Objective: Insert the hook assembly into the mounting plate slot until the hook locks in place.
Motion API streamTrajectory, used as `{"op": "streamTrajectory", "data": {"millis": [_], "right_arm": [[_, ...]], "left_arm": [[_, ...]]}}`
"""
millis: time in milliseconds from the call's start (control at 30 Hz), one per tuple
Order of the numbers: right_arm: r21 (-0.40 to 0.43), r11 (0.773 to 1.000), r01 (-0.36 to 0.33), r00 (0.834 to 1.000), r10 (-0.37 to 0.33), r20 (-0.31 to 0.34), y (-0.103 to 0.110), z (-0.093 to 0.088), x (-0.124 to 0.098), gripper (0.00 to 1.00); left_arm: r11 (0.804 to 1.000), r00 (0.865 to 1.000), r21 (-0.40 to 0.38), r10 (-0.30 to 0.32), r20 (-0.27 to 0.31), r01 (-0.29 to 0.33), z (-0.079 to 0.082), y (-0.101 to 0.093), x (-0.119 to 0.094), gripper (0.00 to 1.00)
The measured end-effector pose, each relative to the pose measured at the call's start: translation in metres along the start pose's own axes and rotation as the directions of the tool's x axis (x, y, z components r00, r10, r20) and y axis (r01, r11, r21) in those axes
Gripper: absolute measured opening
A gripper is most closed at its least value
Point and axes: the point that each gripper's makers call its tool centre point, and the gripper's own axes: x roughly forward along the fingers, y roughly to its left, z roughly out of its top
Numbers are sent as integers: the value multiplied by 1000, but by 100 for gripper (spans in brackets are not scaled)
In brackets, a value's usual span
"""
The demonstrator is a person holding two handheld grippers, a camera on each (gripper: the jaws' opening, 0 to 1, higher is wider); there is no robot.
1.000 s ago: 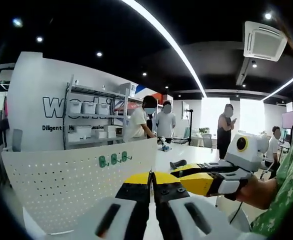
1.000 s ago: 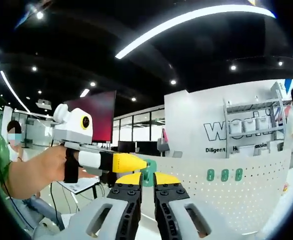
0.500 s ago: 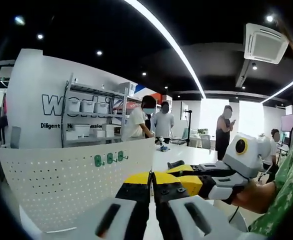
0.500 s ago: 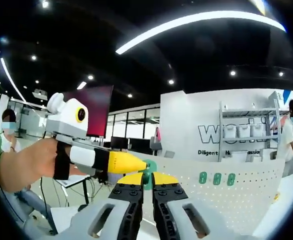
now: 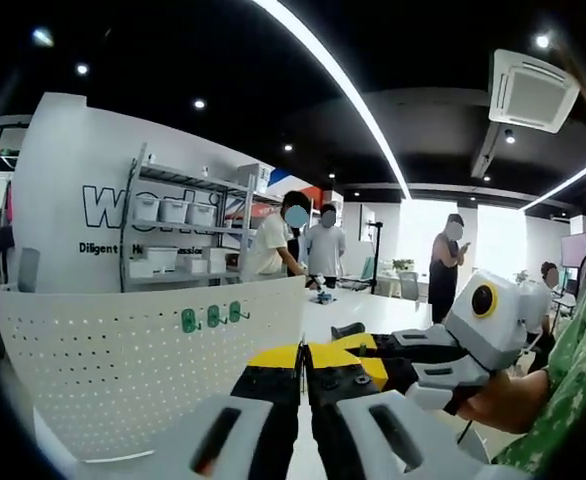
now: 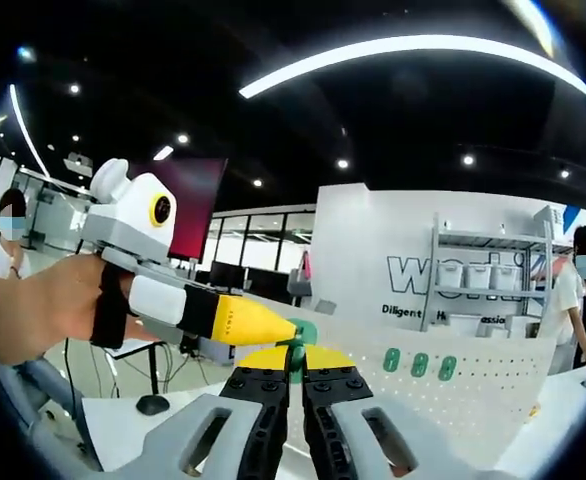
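Two claws are seen close together in front of a white pegboard (image 5: pixel 123 360), a broad upright sheet of smooth panel pierced by a regular grid of small round holes. It is seen behind the claws, curved by the lens, in both views. Beyond it, a white worktop (image 5: pixel 373 308) is seen in the left gripper view, with a metal shelf (image 5: pixel 188 235) of white bins and several people standing farther back.

In the left gripper view, the left claw (image 5: pixel 304 352) is pressed together, its yellow-tipped black jaws meeting with no gap; whether anything is held between them cannot be told. The right claw (image 5: pixel 368 345) enters from the right, held by a hand (image 5: pixel 503 398).

In the right gripper view, the right claw (image 6: pixel 291 353) is pinched on a small green hook (image 6: pixel 297 335) of glossy plastic, right at the pegboard's near edge. The left claw (image 6: pixel 273 324) reaches in from the left, its yellow tip touching the hook.

Three more green hooks (image 5: pixel 211 317) are seated in a row on the pegboard.
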Motion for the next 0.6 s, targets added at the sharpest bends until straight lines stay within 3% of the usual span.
{"op": "streamTrajectory", "data": {"millis": [600], "right_arm": [[27, 1000, -7, 1000, 7, 1, -1, -1, 1, 1]], "left_arm": [[1000, 1000, -6, -3, -1, 3, 0, 1, 0, 2]]}}
